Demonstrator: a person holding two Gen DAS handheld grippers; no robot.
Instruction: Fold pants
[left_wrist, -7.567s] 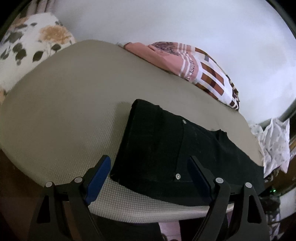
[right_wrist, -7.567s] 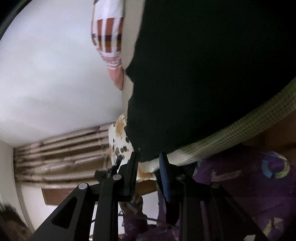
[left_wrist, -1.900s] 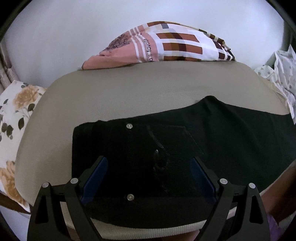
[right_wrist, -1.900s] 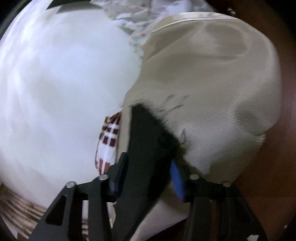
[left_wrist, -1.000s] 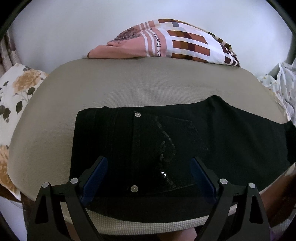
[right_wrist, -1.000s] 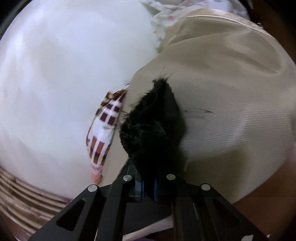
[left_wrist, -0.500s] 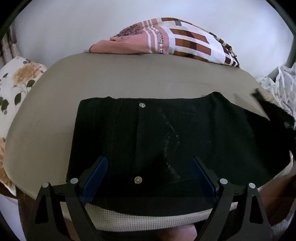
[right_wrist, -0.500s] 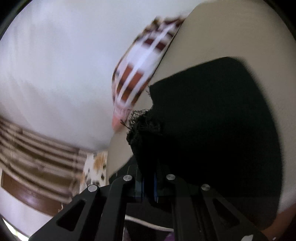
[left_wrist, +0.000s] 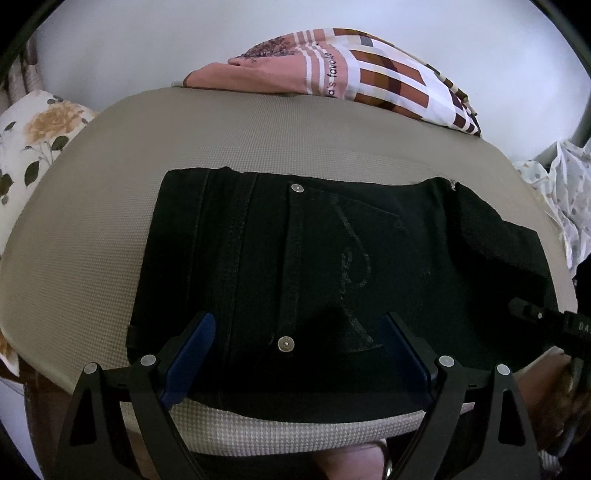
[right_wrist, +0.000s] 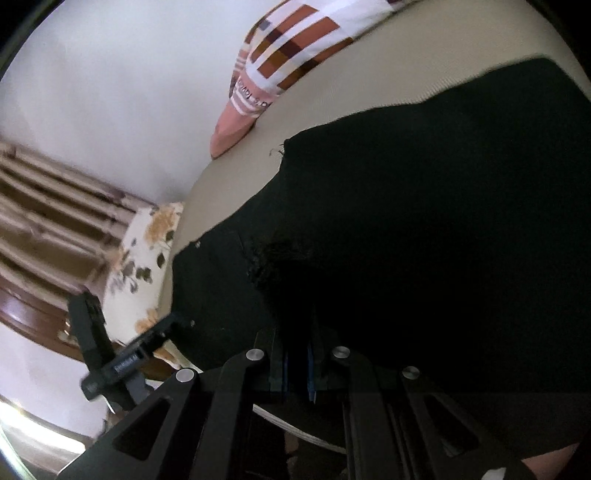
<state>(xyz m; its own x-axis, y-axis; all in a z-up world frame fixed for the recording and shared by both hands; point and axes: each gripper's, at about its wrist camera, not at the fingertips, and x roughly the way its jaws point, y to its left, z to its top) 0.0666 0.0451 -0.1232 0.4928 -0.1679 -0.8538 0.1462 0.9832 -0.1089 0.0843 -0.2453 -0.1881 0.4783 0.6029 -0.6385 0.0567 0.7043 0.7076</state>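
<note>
Black pants lie flat on a beige padded surface, waistband at the left, back pocket up. My left gripper is open and hovers over the near edge of the pants, its blue-padded fingers apart. My right gripper is shut on the frayed hem of the black pant leg and holds it over the rest of the pants. The folded-over leg shows at the right in the left wrist view. The left gripper also shows in the right wrist view.
A pink and brown checked cloth lies at the far edge by the white wall. A floral pillow sits at the left. A pale printed fabric is at the right. A curtain hangs beyond the pillow.
My right gripper closed on the pant leg's hem and carried it across toward the waistband, folding the leg over. My left gripper stayed open over the near edge.
</note>
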